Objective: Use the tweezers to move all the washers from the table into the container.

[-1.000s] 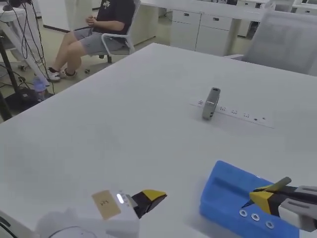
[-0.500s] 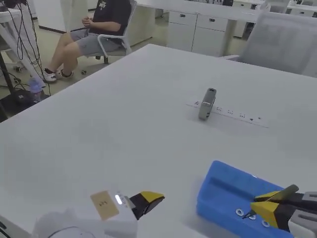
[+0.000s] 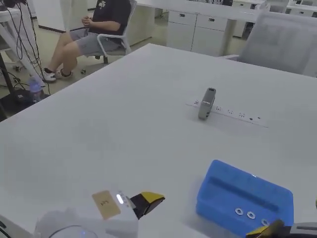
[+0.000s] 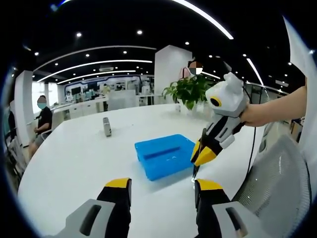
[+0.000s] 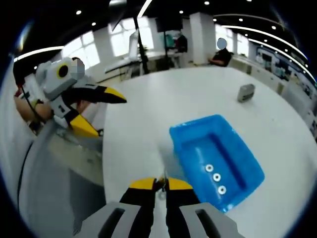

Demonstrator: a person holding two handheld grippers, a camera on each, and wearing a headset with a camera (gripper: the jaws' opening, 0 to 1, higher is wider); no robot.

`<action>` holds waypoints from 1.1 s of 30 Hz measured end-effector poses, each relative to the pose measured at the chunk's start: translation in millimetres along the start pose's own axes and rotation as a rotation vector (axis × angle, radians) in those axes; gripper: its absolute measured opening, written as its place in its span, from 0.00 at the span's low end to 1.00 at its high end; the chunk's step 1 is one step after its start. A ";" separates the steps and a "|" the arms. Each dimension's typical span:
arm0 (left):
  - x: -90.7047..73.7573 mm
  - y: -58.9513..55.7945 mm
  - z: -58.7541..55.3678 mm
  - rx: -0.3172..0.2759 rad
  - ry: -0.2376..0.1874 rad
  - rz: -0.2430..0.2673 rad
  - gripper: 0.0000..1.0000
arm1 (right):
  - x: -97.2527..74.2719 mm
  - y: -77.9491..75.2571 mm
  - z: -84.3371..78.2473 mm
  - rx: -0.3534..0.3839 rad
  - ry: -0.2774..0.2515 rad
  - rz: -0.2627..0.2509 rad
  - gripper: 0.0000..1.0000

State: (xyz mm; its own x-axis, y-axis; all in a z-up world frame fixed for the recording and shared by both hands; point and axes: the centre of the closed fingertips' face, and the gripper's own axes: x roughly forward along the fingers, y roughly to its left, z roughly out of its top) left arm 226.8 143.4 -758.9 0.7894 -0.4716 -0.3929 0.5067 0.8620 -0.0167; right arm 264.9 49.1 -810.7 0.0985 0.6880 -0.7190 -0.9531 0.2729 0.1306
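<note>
As the head view has it, container: blue, open-topped, on the white table near its front edge.
Washers: three in a row on the container floor, close to its near wall.
Left gripper: low at the left, yellow tips over bare table, well apart from the container. I cannot tell from this angle whether the jaws are apart.
Right gripper: yellow tip at the bottom edge, just beside the container's near corner.
Grey device: on the table beyond the container.
Person: seated on a chair past the table's far left corner.

Left gripper view, own jaws: apart, nothing between them, bare table ahead.
Tweezers: thin dark tip pointing down out of the right gripper's yellow jaws — near the table, just beside the container's corner.

Right gripper view, own jaws: closed together on the tweezers, whose thin prongs run forward over the table beside the container.
Tweezer tip: too small to tell whether it holds anything.
Washers: three in a line inside the container, right of the jaws.
Left gripper: off to the left by the table edge — jaws spread.
</note>
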 end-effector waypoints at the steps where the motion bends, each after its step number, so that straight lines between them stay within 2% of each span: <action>1: 0.1 0.0 -0.2 0.001 0.001 0.000 0.50 | 1.2 0.0 -2.2 -0.002 0.008 0.002 0.04; 8: 0.2 -0.2 -0.4 0.004 0.003 -0.001 0.49 | 4.7 -0.3 -10.8 -0.009 0.040 -0.003 0.04; 27: 1.5 -1.6 -2.3 0.013 0.014 -0.010 0.48 | 8.6 7.2 -11.6 -0.032 0.049 0.000 0.04; 30: 1.5 -1.6 -2.5 0.013 0.015 -0.010 0.48 | 9.8 10.1 -11.4 -0.054 0.051 -0.004 0.04; 33: 1.6 -1.8 -2.3 0.015 0.014 -0.010 0.48 | 11.1 13.4 -11.6 -0.109 0.053 -0.019 0.04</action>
State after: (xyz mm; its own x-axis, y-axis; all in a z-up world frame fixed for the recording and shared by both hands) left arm 226.4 141.6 -761.6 0.7792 -0.4777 -0.4058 0.5198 0.8542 -0.0073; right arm 250.0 52.6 -824.8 0.1045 0.6464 -0.7558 -0.9770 0.2087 0.0434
